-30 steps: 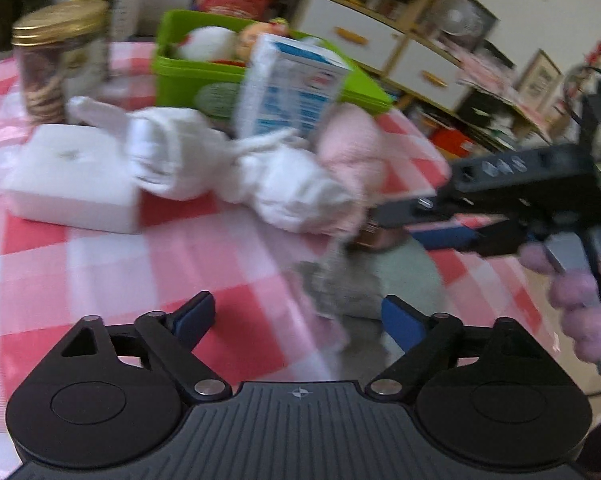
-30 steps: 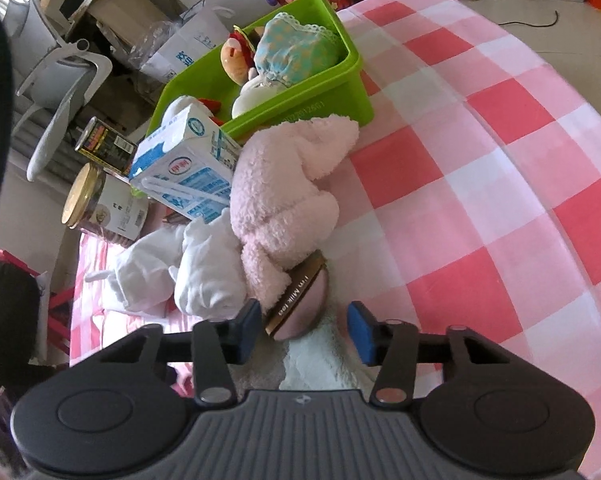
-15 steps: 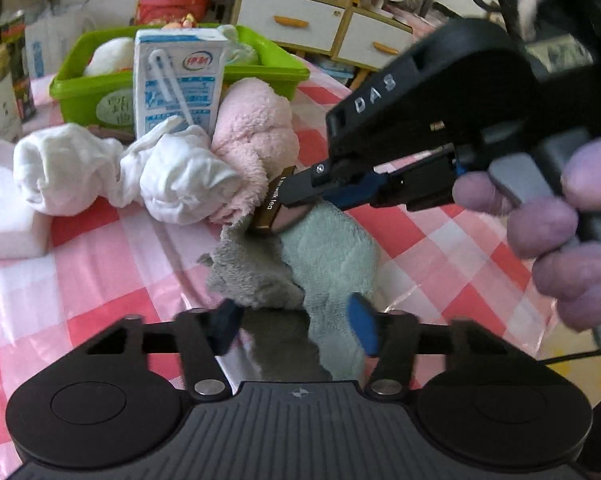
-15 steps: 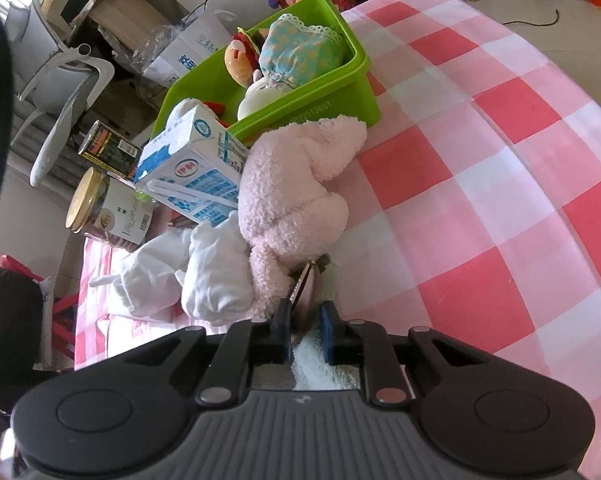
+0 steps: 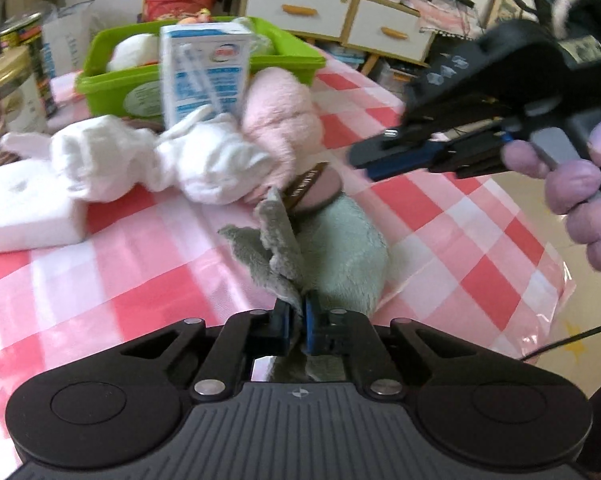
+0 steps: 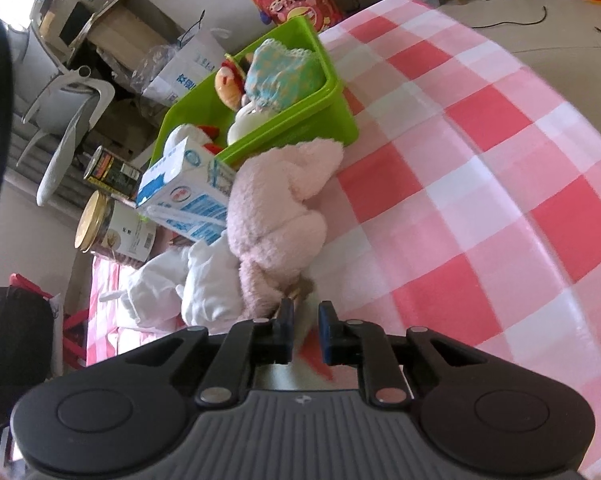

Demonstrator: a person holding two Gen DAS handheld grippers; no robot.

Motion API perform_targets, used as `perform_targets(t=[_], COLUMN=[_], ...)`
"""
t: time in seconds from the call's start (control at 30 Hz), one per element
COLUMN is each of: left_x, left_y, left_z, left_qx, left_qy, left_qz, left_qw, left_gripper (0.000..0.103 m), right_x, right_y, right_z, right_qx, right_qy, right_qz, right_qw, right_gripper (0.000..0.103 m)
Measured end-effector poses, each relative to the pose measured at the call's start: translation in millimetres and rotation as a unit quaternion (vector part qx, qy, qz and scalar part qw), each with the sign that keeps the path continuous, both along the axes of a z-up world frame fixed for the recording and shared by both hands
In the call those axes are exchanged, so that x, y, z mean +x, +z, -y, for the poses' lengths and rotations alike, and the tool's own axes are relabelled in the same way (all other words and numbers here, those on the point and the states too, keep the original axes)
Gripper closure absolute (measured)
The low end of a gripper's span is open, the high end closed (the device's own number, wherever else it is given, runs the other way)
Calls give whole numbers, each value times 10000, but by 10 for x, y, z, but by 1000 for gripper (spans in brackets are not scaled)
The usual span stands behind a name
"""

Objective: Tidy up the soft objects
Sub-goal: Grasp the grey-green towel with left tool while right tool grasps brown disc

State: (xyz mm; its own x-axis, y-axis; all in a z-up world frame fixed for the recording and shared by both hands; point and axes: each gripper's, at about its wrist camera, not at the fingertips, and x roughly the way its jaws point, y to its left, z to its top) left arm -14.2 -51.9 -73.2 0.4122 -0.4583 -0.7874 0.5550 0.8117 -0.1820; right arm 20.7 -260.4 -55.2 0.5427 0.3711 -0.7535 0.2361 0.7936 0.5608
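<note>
My left gripper is shut on the near edge of a grey-green plush cloth lying on the checked table. A round pink-and-brown tin rests on the cloth's far end. A pink plush toy and white bundled cloths lie behind it. A green bin holding soft toys stands at the back. My right gripper hovers above the tin, its jaws a narrow gap apart and holding nothing.
A blue-and-white milk carton stands against the bin. A white foam block lies at the left. A gold-lidded jar and a can stand at the back left. The table edge drops off at right.
My left gripper has closed on the grey-green cloth. My right gripper has let go of the round tin, opened slightly and lifted away from it.
</note>
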Motion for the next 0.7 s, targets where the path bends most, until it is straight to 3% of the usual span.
perform_targets(t=[0.4,0.7], left_x=[-18,-12], left_y=[19,13], left_z=[-121,-144], left_qx=[54,8], left_qy=[28,29], left_qz=[-70,-100], left_qw=[10000,9999], left_gripper=[101,101], right_x=[-26,59], right_y=[-84,-102], right_z=[-60,-166], right_qx=[667,802], right_qy=[254,296], right_qz=[-28,66], right_qw=[9974,9963], right_gripper=[100,101])
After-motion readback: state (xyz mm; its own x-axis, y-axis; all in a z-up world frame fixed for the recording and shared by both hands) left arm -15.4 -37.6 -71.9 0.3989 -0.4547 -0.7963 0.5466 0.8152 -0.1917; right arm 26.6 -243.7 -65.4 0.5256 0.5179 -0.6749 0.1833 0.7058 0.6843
